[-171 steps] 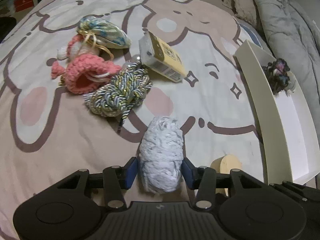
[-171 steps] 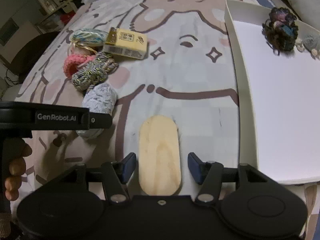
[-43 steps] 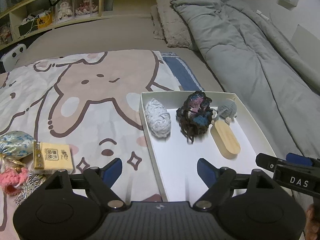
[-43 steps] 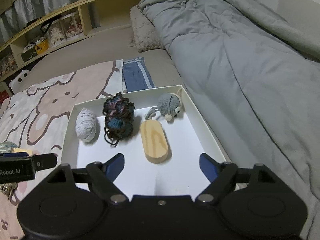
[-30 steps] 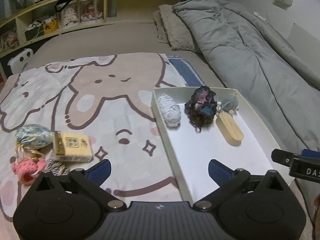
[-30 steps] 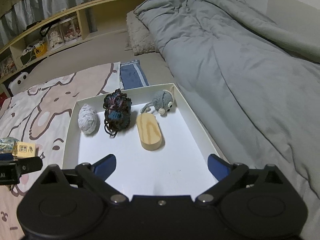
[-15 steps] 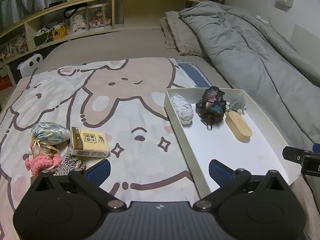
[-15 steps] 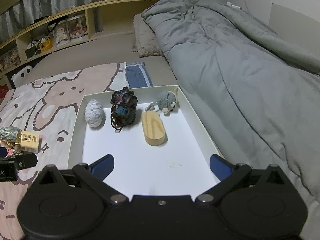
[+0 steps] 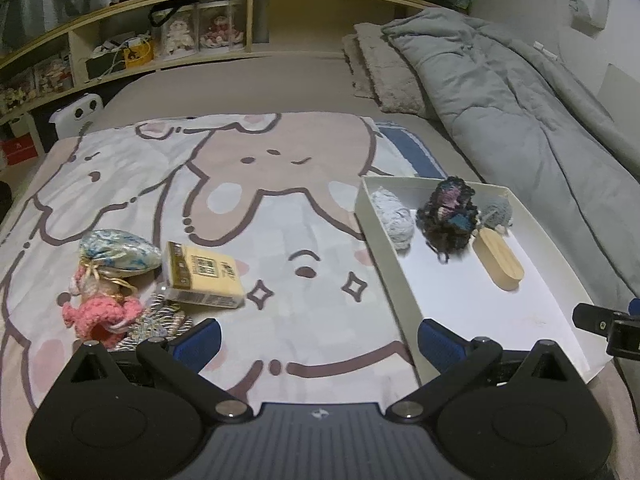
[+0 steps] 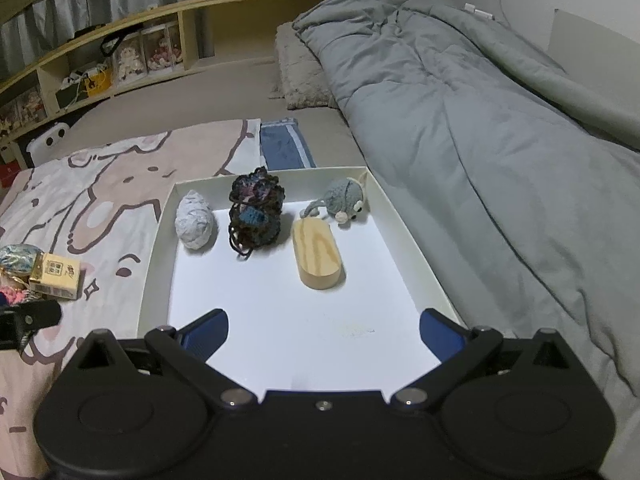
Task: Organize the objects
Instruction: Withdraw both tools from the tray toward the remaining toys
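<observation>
On the cartoon bedspread (image 9: 280, 216) beside a grey duvet (image 10: 500, 128), both tongs gape, gripping nothing.

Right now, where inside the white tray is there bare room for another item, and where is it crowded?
The white tray is bare across its near half, from the wooden block back to the near rim. The far end is crowded: pale yarn ball, dark yarn bundle, block and crochet mouse stand in a row. A narrow strip stays free between the block and the right wall.

white tray (image 10: 158, 240), grey crochet mouse (image 10: 346, 199), pink knit (image 9: 102, 312), poss. blue-white floral pouch (image 9: 120, 254)
</observation>
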`<state>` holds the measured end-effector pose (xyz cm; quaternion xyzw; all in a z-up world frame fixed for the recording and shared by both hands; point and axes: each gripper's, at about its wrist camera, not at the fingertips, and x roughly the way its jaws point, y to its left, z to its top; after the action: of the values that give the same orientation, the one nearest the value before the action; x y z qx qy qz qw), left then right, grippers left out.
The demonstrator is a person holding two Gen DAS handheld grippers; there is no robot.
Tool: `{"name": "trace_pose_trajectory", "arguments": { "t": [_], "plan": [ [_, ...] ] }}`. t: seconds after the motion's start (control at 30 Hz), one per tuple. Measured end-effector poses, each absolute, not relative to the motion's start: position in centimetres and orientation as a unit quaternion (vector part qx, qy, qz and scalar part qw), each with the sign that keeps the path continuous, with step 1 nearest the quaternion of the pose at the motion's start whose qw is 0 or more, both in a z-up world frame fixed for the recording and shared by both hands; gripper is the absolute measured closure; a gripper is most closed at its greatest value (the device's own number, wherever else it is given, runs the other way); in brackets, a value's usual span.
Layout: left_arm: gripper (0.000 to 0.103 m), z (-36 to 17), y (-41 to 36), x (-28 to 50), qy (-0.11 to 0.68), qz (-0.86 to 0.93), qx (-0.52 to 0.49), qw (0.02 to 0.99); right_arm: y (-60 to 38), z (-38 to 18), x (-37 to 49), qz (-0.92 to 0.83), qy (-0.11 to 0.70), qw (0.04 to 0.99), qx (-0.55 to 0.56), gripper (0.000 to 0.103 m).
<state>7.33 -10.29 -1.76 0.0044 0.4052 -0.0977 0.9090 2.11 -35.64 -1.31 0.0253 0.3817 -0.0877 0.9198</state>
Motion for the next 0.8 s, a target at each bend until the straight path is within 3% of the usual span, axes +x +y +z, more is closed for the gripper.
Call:
{"name": "trace_pose_trajectory", "arguments": {
  "t": [0.8],
  "plan": [
    [0.0, -1.1, -0.1, 6.2, 0.393, 0.05, -0.062, 0.916, -27.8, -0.5, 5.4, 0.029, 0.365, 0.93, 0.04, 0.0]
  ]
}}
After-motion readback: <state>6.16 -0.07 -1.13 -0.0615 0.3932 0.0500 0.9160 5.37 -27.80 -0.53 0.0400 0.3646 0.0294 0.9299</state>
